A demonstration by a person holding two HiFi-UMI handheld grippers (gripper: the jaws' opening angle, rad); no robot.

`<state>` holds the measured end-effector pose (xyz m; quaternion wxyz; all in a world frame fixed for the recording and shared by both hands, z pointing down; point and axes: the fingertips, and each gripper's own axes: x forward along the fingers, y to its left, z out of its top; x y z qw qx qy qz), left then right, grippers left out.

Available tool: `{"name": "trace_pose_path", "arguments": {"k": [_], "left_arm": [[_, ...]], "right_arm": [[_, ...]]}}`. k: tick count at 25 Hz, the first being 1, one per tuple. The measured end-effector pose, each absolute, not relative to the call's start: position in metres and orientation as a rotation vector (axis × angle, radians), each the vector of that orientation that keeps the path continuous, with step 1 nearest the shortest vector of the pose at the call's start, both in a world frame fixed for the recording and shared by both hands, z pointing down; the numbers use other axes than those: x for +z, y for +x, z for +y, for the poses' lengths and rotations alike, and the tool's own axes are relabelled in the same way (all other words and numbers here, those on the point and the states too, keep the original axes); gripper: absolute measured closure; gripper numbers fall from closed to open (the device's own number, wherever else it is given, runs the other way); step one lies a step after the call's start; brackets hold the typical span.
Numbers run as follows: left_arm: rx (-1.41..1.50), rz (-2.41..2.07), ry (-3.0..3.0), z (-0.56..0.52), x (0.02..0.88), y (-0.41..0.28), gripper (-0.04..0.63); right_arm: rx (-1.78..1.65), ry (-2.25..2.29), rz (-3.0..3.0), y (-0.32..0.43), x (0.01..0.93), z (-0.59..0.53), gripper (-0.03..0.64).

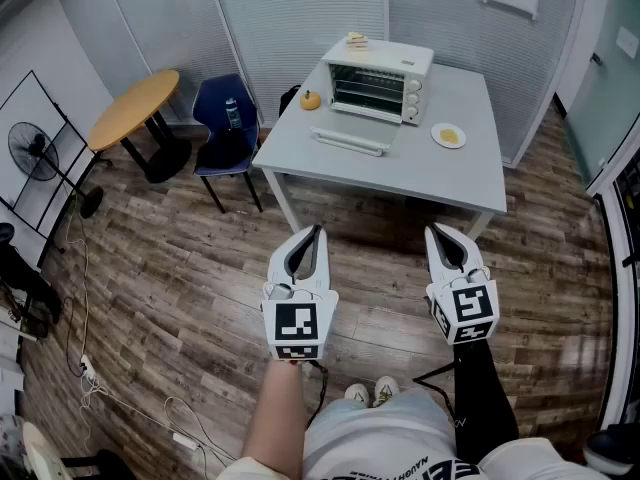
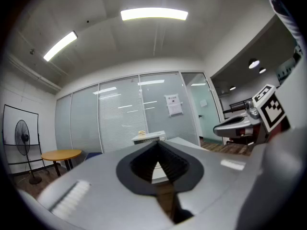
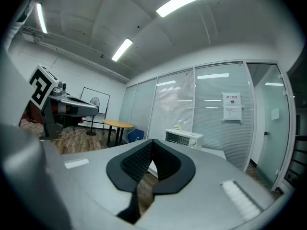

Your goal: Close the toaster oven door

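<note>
Toaster oven (image 1: 378,80): stands on the grey table (image 1: 420,173), door (image 1: 349,141) folded down open.
Left gripper (image 1: 318,231): we hold its jaws together, empty.
Right gripper (image 1: 433,231): jaws together, empty.

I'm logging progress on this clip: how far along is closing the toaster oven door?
Done: nothing; the door of the toaster oven is folded down, open. In hand: nothing; left gripper and right gripper are shut and empty, over the floor short of the table. Left: approach, reach the door, swing it up shut.
</note>
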<state>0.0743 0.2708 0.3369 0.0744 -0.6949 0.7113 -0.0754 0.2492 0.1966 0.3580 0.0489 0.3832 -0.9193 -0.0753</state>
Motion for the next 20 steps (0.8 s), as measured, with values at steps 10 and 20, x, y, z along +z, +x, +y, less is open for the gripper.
{"name": "trace_pose_path", "arguments": {"k": [10,20], "left_arm": [[-0.162,2.114,-2.114,0.298,0.336,0.064,0.54],[-0.158,2.134,-2.107,0.284,0.34,0.051,0.54]], "right_arm": [[-0.237,1.189,-2.81,0.239,0.357,0.232,0.615],[-0.232,1.202,-2.847,0.226,0.352,0.21,0.615]]}}
